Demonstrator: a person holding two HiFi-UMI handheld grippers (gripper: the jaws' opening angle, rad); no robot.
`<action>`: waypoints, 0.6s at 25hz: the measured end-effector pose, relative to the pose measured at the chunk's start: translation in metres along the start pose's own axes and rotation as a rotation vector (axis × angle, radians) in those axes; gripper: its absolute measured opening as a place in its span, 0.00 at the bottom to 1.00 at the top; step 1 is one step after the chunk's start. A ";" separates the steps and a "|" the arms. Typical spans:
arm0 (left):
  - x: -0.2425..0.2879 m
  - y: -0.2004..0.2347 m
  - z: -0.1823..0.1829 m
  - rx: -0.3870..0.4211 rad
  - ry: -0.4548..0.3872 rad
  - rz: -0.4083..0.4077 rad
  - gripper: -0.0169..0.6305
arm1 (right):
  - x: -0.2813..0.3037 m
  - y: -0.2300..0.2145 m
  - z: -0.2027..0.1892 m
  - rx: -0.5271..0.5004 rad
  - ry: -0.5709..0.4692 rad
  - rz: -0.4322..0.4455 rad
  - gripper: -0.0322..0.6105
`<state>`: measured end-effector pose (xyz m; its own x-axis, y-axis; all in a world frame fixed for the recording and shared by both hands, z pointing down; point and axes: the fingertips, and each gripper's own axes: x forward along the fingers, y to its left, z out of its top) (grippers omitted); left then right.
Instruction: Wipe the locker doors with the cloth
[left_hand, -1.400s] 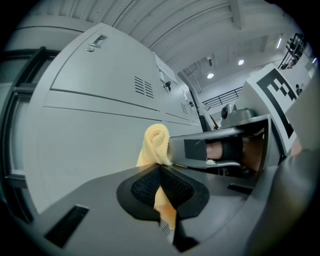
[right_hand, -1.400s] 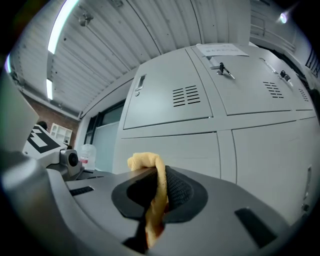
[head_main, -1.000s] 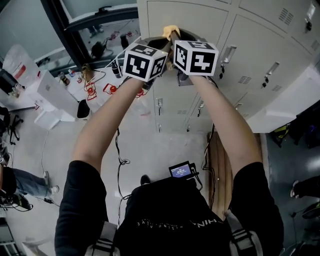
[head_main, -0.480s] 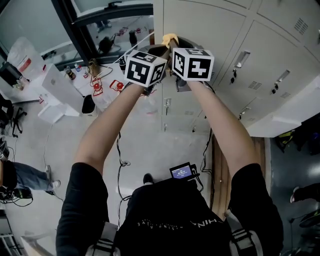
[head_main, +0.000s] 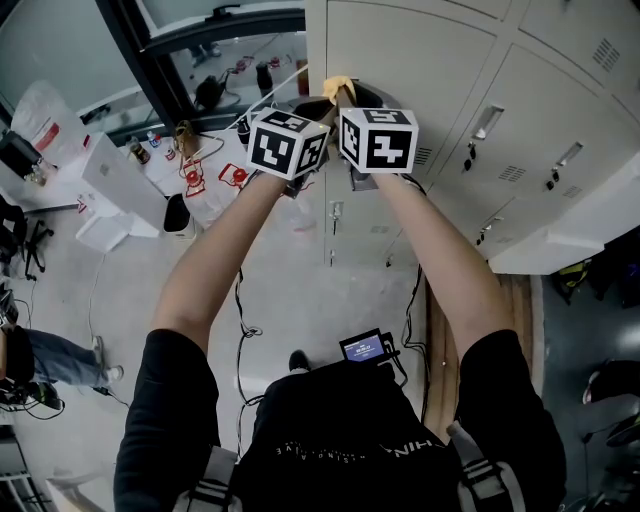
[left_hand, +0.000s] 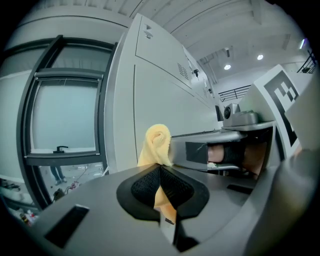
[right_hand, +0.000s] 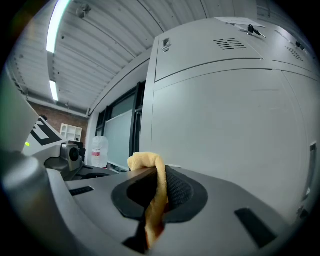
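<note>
Two claws meet at the upper middle of the head view, side by side at the end of the person's outstretched arms, their marker cubes almost touching. The left claw (left_hand: 161, 192) has its jaws closed on a fold of the yellow cloth (left_hand: 157, 145), which stands up above them in a soft roll. The body of the other claw lies across the right of that view, just behind the cloth. The right claw (right_hand: 152, 200) is also pinched tight on the cloth: a strip runs down between its dark ribbed pads and curls over to the left at the top. Both claws therefore hold the one cloth, bunched between them.

From the head view the cloth sits near the left edge of the grey locker door (head_main: 410, 45) at the top of the frame. Whether it touches the metal cannot be told. More locker doors with handles and vent slots fill the upper right. A dark window frame (head_main: 130, 60) runs down the upper left. Cables (head_main: 240, 300) trail over the pale floor below, and a small lit screen (head_main: 362, 343) hangs at the person's chest.
</note>
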<state>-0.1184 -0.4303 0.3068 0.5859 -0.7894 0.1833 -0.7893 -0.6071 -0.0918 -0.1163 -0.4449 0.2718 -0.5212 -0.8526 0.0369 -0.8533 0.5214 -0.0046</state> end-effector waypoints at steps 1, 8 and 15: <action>0.001 0.000 0.000 0.003 0.000 -0.002 0.06 | 0.000 0.000 0.000 -0.002 -0.002 -0.001 0.13; 0.001 0.000 0.000 0.020 0.006 -0.004 0.06 | -0.001 0.000 0.000 -0.008 -0.006 -0.001 0.13; 0.006 -0.009 0.003 0.051 0.018 -0.015 0.06 | -0.007 -0.009 0.001 -0.007 -0.010 -0.013 0.13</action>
<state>-0.1065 -0.4300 0.3057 0.5938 -0.7787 0.2026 -0.7699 -0.6230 -0.1383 -0.1049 -0.4439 0.2705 -0.5100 -0.8598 0.0269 -0.8600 0.5102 0.0029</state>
